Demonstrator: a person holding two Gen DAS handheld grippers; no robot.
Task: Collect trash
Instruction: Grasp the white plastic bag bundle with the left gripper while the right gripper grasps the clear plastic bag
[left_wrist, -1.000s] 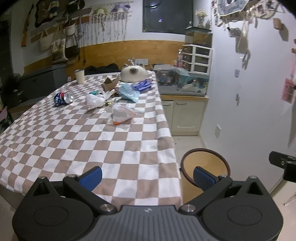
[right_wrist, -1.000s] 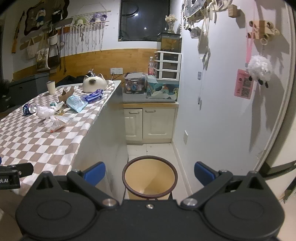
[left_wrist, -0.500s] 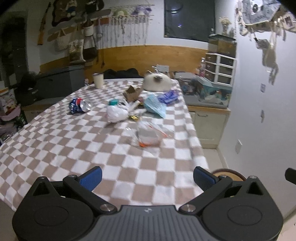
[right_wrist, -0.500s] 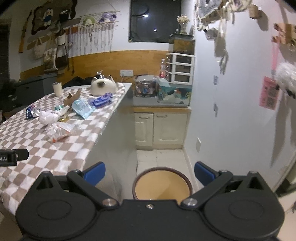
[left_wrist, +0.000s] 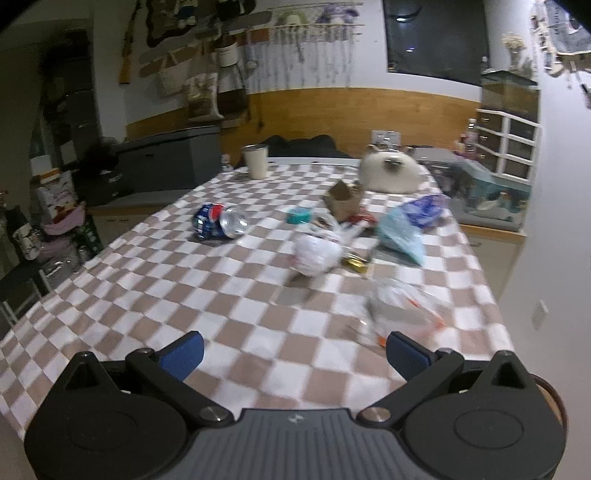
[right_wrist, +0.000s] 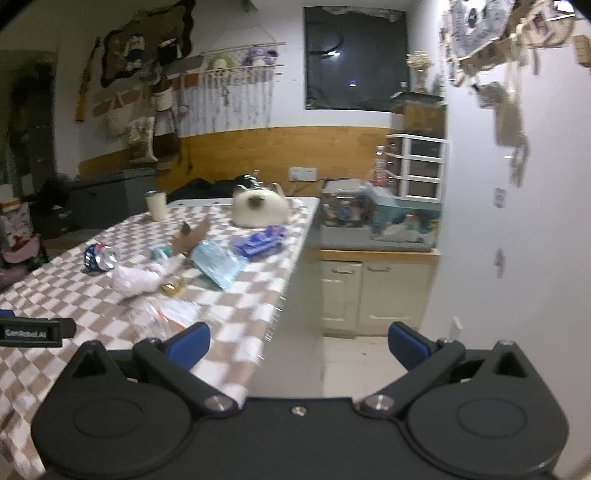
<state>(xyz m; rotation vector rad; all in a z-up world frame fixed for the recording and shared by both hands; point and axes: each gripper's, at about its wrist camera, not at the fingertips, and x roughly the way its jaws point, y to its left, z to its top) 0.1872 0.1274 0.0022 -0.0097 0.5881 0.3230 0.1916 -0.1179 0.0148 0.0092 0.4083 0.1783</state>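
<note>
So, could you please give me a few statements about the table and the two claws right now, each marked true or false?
1. The left claw is open and holds nothing. True.
2. The soda can stands upright on the checkered tablecloth. False: it lies on its side.
3. The right claw is shut on the blue mask. False: it is open and empty; the blue face mask lies on the table.
4. A clear plastic bag lies just ahead of the left claw's right finger. True.
5. The cream tumbler sits at the near edge. False: it stands at the far end.
</note>
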